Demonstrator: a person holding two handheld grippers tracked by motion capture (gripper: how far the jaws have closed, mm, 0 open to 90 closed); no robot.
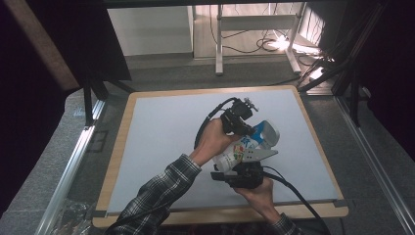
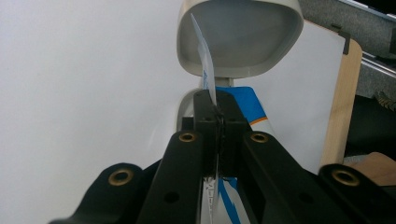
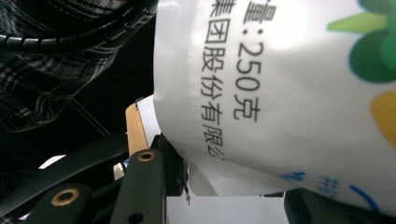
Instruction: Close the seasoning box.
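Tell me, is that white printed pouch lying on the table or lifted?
Lifted: the white printed pouch hangs between both hand-held grippers, above the pale grey table.

Pouch (image 1: 247, 147) glossy printed plastic film; table (image 1: 161, 127) matt white, pale wood edge; sleeve (image 1: 161, 191) checked cloth.

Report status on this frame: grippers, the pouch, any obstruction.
Left gripper shut on pouch's thin edge. Right gripper clamped on pouch body, held above table. Nothing in the way.
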